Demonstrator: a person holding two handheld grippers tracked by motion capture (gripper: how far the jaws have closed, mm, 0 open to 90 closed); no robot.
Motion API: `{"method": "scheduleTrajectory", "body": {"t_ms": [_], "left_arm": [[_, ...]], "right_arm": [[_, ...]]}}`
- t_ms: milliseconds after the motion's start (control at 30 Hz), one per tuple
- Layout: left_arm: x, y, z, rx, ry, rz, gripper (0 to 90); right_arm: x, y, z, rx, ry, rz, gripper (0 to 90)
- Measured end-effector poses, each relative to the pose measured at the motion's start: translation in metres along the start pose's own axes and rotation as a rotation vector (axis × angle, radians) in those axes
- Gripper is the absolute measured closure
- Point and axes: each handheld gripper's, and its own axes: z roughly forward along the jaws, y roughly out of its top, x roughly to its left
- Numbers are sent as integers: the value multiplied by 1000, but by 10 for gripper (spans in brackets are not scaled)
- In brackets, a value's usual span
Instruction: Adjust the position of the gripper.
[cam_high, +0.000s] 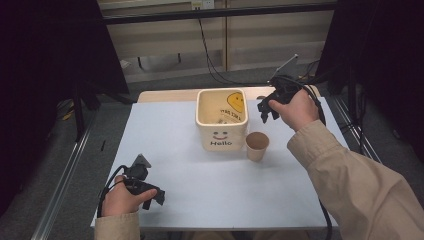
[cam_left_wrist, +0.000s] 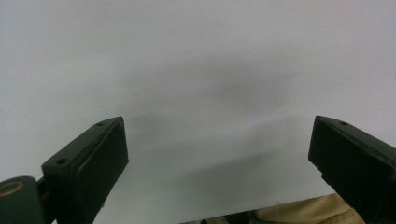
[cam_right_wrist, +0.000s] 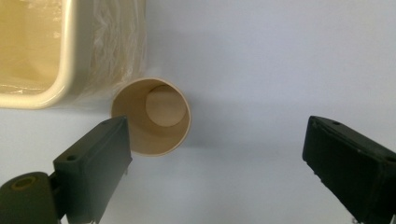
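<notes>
A square cream bin (cam_high: 221, 127), glossy and round-cornered, stands at the far middle of the white surface (cam_high: 200, 185). Its front bears a smile and "Hello", its inner wall a yellow face. Something pale lies inside; I cannot make it out. In the right gripper view clear film wrinkles over its side.

A tan paper cup (cam_high: 257, 145) stands upright just right of the bin's front corner, mouth open and round, inside bare.

The right tongs (cam_high: 266, 111) hang above the surface beside the bin's right rim, held in the right hand (cam_high: 295, 109), jaws wide apart and holding nothing, with the cup below them near 1 jaw.

The left tongs (cam_high: 159, 196) sit low near the surface's front left edge in the left hand (cam_high: 121, 199), jaws also spread, over plain matte white.

Between bin and front edge the surface lies open. Beige sleeves (cam_high: 360, 180) run off the bottom.
</notes>
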Motion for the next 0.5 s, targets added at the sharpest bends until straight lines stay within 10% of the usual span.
{"method": "scheduleTrajectory", "body": {"t_ms": [500], "left_arm": [[2, -1, 0, -7, -2, 3, 47]], "right_arm": [[26, 2, -1, 9, -3, -51, 71]]}}
